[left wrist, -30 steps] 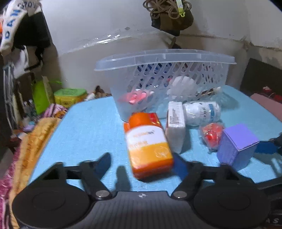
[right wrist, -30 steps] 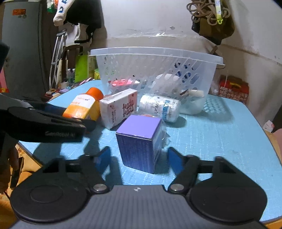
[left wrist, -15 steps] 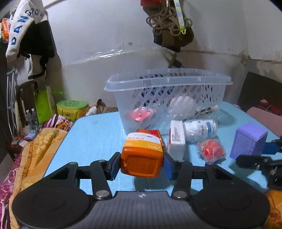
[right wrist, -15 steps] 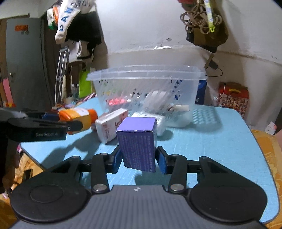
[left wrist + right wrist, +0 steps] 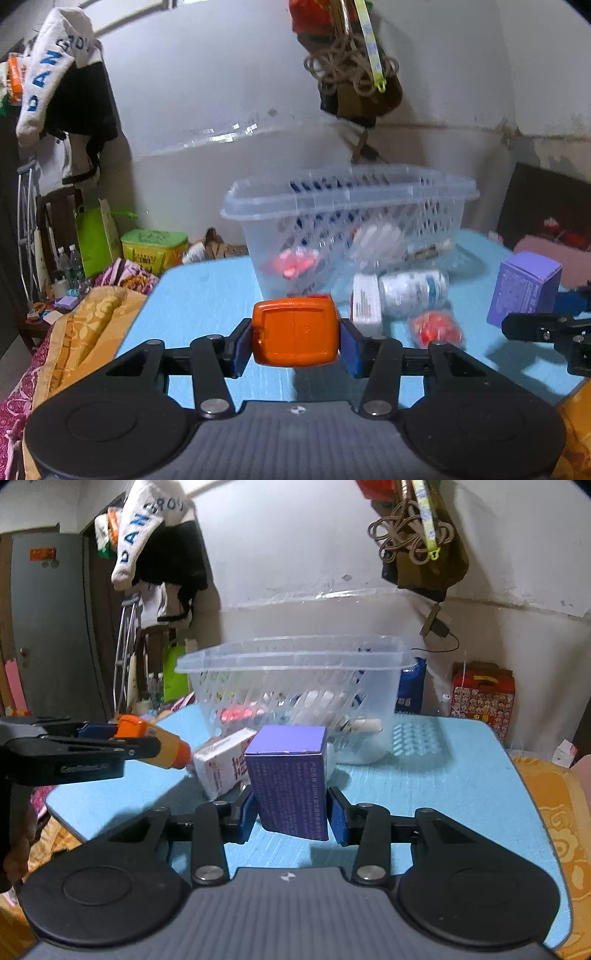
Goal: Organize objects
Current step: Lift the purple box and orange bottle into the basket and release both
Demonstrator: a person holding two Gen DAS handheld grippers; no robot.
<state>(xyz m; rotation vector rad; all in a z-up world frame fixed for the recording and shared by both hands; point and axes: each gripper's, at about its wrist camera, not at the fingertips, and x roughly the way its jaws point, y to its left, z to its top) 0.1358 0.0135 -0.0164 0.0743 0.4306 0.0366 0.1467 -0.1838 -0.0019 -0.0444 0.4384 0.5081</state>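
My left gripper (image 5: 295,345) is shut on an orange bottle (image 5: 295,332), held above the blue table (image 5: 207,288) with its base toward me. It also shows at the left of the right wrist view (image 5: 166,744). My right gripper (image 5: 291,816) is shut on a purple box (image 5: 288,779), lifted off the table; it also shows at the right of the left wrist view (image 5: 524,291). A clear plastic basket (image 5: 347,199) stands behind, holding a pink item (image 5: 295,262) and white items.
In front of the basket lie a white box (image 5: 365,302), a white bottle (image 5: 413,291) on its side and a red wrapped item (image 5: 436,328). An orange patterned cloth (image 5: 85,332) lies off the table's left edge. Clutter lines the wall.
Both grippers closed on their objects and lifted them: the left took the orange bottle, the right took the purple box. Both now sit higher above the table.
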